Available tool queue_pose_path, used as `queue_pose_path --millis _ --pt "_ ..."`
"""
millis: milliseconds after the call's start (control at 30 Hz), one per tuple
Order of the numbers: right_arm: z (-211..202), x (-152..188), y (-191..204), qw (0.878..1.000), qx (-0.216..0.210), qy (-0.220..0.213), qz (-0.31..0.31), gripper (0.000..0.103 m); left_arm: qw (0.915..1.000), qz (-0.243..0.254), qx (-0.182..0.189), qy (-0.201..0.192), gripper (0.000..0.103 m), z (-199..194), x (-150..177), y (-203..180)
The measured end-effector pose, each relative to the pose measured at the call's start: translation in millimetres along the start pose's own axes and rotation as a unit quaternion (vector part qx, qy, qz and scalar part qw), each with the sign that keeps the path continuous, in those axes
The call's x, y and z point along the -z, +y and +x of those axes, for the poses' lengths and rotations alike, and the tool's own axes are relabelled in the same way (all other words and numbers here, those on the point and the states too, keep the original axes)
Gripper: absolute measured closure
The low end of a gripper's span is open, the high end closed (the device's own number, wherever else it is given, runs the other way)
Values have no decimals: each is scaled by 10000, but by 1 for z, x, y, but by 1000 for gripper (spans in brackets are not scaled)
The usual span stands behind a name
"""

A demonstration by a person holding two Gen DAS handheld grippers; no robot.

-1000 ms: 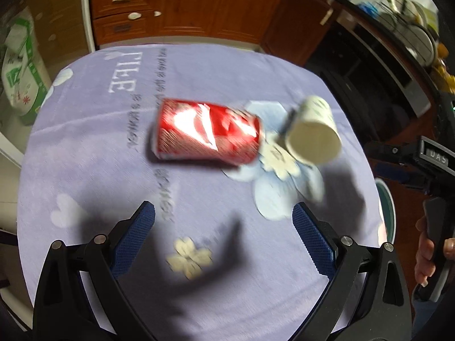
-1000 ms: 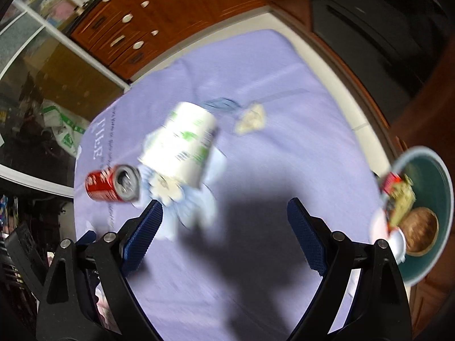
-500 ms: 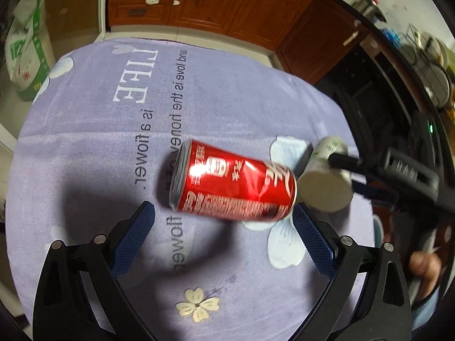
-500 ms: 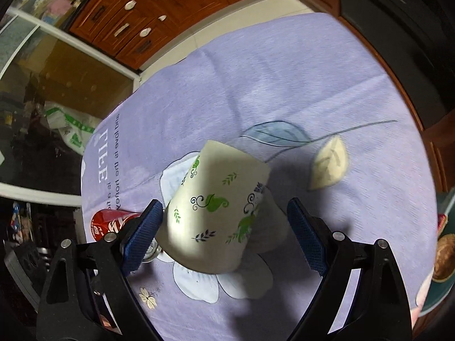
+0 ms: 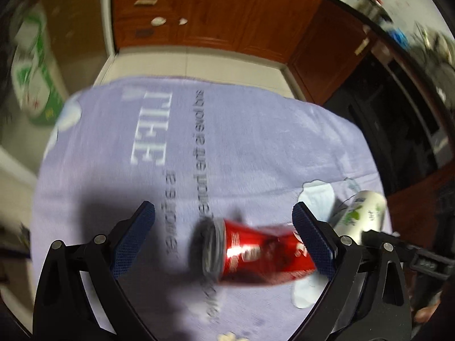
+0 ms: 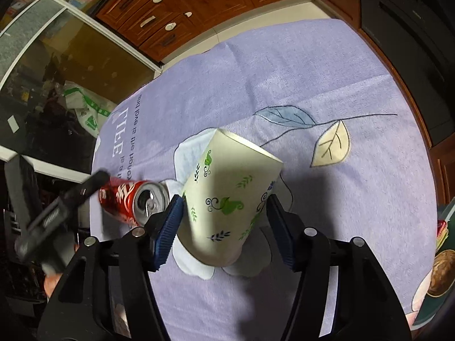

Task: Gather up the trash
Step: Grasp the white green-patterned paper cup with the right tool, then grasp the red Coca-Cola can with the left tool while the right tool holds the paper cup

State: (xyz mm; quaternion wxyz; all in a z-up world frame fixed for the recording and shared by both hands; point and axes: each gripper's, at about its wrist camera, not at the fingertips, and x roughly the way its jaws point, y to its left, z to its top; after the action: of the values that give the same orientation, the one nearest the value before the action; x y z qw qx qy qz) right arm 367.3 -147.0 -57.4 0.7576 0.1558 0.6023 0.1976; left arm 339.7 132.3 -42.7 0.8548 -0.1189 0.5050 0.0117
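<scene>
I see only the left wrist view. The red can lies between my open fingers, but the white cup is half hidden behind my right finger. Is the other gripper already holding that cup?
Observer: Yes, it seems so. In the right wrist view the right gripper has closed in, and its blue pads press on both sides of the paper cup, which lies tilted with its mouth pointing away from that camera.
Operator: Thank you. Does my can touch the cup?
Observer: No. The can points its opened top toward the cup, and a small gap of cloth shows between them.
</scene>
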Motion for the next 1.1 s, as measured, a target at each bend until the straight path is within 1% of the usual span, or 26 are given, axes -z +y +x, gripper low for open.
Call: queue_pose_path --millis 67,100,167,300,433,533,567,600,700,767,933,1100 --pt "-2 2 0 10000 18 -21 25 48 9997 190 -87 115 20 5 1 -2" --pt "-3 4 0 10000 12 -36 32 49 9994 267 -86 184 22 6 5 -2" --pt "-5 8 0 10000 23 -56 16 49 9986 395 -248 264 24 8 14 0" --pt "-9 15 0 10000 -15 -41 -4 50 9963 678 -210 486 24 7 40 -1" --pt "-8 23 0 9999 -130 86 11 51 9912 1132 -97 680 24 0 79 -15" --pt "-2 29 3 9997 -194 149 38 51 9901 1172 42 772 24 -8 100 -18" --pt "-2 31 4 9997 -188 154 28 53 9902 1149 117 788 24 -12 106 -18" --pt "-6 35 8 9999 -143 78 -40 61 9901 1146 180 787 24 -18 113 -19" --pt "-20 43 15 9997 -184 -39 -153 65 9895 1228 248 725 22 -32 127 -21" --pt "-30 49 15 9996 -176 -118 -185 65 9892 1235 328 720 20 -39 135 -22" --pt "-53 81 2 9999 -123 -40 -36 64 9846 1528 480 704 18 -54 159 -33" --pt "-70 120 -9 10000 72 32 34 62 9754 1990 639 699 17 -68 188 -50"
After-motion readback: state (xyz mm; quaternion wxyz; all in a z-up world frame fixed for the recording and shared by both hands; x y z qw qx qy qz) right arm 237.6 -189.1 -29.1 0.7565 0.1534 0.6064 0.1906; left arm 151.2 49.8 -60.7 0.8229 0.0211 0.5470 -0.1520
